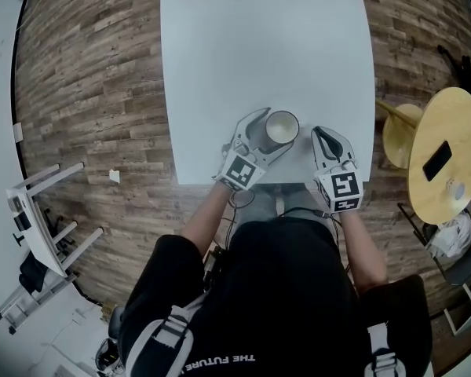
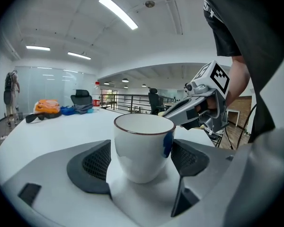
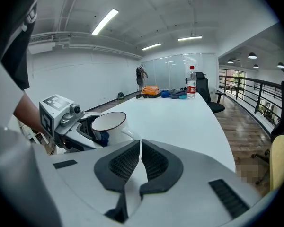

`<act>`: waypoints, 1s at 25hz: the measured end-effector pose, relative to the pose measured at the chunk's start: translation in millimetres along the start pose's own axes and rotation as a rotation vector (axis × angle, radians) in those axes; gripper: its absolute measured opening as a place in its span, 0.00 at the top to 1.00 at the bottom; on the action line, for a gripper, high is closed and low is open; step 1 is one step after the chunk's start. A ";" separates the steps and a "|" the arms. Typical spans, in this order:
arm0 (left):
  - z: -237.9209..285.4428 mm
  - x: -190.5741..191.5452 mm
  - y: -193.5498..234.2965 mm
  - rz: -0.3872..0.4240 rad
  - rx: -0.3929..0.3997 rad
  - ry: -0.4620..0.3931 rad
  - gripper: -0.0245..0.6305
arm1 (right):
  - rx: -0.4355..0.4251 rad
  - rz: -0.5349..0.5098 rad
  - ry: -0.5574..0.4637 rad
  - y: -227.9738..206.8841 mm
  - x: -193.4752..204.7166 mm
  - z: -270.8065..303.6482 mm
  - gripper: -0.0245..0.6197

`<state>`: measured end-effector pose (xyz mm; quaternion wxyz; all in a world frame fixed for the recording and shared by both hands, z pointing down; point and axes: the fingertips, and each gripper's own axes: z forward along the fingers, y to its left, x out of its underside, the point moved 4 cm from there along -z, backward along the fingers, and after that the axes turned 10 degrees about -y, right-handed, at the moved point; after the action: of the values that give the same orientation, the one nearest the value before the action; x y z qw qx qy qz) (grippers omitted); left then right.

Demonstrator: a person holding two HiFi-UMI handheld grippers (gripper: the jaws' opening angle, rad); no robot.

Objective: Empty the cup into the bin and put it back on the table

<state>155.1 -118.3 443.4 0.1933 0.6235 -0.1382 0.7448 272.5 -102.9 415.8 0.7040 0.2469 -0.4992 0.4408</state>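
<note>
A white cup (image 1: 281, 127) with a dark rim stands upright near the front edge of the white table (image 1: 267, 45). My left gripper (image 1: 275, 132) is open around it, one jaw on each side. In the left gripper view the cup (image 2: 143, 148) sits between the dark pads (image 2: 97, 162), which do not squeeze it, and it looks empty. My right gripper (image 1: 319, 133) is shut and holds nothing, resting just right of the cup. In the right gripper view the cup (image 3: 109, 124) stands to the left, beyond the closed pads (image 3: 128, 162).
A round wooden side table (image 1: 455, 148) with a dark phone (image 1: 437, 160) stands to the right, next to a yellow stool (image 1: 400, 136). A white rack (image 1: 39, 226) lies on the floor at left. Bags and a bottle (image 3: 192, 82) sit at the table's far end.
</note>
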 end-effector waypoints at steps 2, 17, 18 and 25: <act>0.6 2.2 0.3 0.010 0.032 0.007 0.38 | -0.007 -0.001 0.000 4.3 -0.6 1.5 0.93; 12.2 -4.5 5.0 -0.078 0.087 -0.003 0.38 | -0.017 -0.013 -0.001 4.5 0.3 1.7 0.93; 11.4 -7.8 5.6 -0.102 0.081 -0.018 0.38 | -0.020 -0.013 -0.006 4.8 -0.4 1.3 0.93; -1.5 -59.1 -4.1 -0.136 0.044 -0.085 0.38 | -0.061 -0.001 -0.121 13.2 -34.9 -8.5 0.74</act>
<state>164.4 -120.8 384.9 0.2237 0.6666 -0.0870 0.7057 261.2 -102.8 379.2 0.6799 0.2519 -0.5539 0.4092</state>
